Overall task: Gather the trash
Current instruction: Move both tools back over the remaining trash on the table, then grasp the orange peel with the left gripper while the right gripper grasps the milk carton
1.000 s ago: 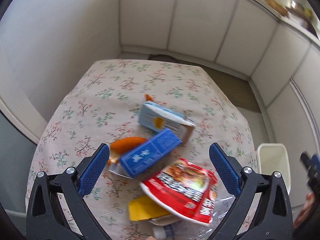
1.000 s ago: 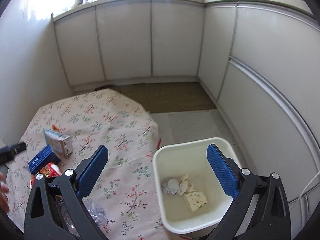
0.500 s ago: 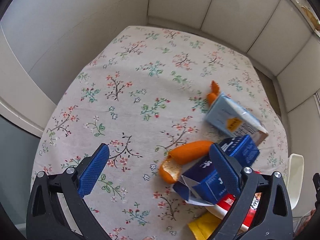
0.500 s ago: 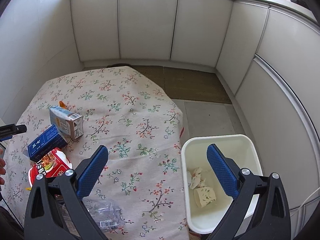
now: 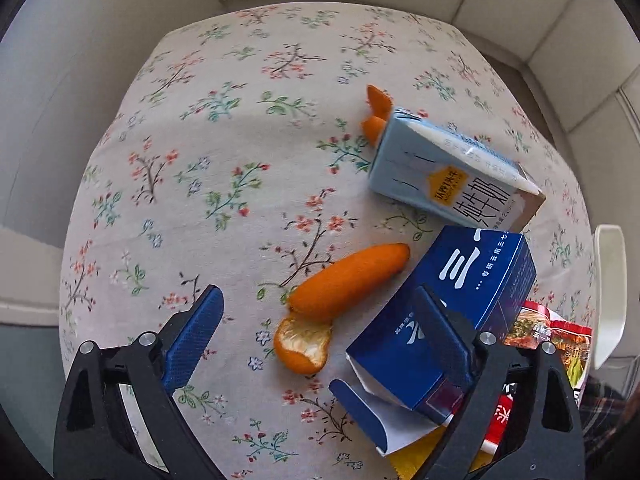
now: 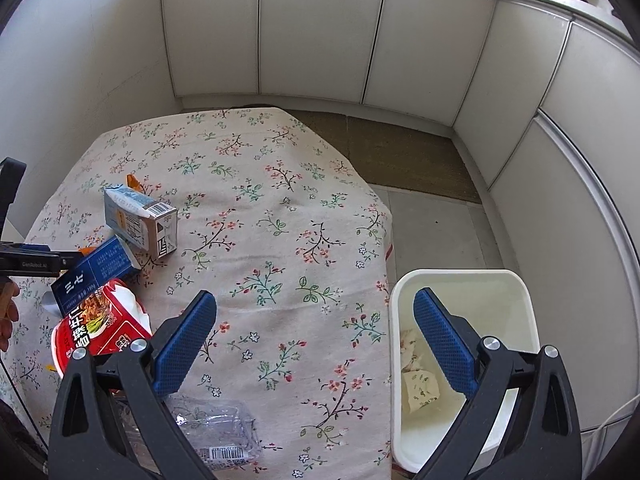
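My left gripper (image 5: pixel 316 320) points steeply down at the flowered tablecloth (image 5: pixel 224 168). Its jaws are closing, and the pads touch nothing. Between them lie a long orange peel (image 5: pixel 348 280) and a curled peel piece (image 5: pixel 302 344). The right finger overlaps a dark blue box (image 5: pixel 472 280) with an open flap. Beyond it lies a light blue milk carton (image 5: pixel 448 176), with a small peel (image 5: pixel 376 112) behind. My right gripper (image 6: pixel 316 336) hangs open and empty over the table's edge, beside the white bin (image 6: pixel 520 292).
A red noodle cup (image 6: pixel 100 328) and a clear plastic pack (image 6: pixel 216 432) lie near the table's front. The bin holds crumpled paper (image 6: pixel 416 384). White cabinets (image 6: pixel 312 32) ring the floor. A hand (image 6: pixel 6 312) shows at the left edge.
My left gripper dropped closer to the table and shifted left off the pile, so the orange peel now lies between its fingers. The right view swung from the bin toward the table.
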A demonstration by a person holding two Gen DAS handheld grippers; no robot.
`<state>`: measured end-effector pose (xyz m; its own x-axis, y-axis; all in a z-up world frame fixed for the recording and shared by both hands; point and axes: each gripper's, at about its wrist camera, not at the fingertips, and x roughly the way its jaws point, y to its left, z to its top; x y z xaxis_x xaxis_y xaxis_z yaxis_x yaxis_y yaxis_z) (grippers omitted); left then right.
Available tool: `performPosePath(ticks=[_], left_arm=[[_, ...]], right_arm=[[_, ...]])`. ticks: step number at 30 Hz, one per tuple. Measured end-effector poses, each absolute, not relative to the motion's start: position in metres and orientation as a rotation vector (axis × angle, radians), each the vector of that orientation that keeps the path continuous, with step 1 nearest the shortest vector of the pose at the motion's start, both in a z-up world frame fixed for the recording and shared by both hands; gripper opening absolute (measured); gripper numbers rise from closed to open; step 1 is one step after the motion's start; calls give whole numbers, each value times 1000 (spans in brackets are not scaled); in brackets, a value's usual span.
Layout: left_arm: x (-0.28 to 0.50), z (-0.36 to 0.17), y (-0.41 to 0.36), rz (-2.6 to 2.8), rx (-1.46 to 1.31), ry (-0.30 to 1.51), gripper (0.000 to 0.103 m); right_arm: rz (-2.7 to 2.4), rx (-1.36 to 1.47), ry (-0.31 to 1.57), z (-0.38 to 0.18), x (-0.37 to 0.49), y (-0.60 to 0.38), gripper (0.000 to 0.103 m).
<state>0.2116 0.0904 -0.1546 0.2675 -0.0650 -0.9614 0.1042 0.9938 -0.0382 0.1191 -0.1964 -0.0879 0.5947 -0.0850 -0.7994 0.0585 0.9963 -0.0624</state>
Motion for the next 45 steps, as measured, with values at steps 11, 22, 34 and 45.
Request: performPosePath(ticks=[11,22,34,45], left_arm=[[240,-179,65,-184,135,1422,77],[236,-181,71,-193,82,1406,49],[187,-141,125,-131,-224,1196,17],[162,-87,137,-44,-305,923,17]], right_arm=[[-59,-13,949,-90,123,-196,96],[-44,-14,964,-94,123,-194,96],[193,9,975,-94,145,-167,96],[298,14,1139,-87,265,-71,92]])
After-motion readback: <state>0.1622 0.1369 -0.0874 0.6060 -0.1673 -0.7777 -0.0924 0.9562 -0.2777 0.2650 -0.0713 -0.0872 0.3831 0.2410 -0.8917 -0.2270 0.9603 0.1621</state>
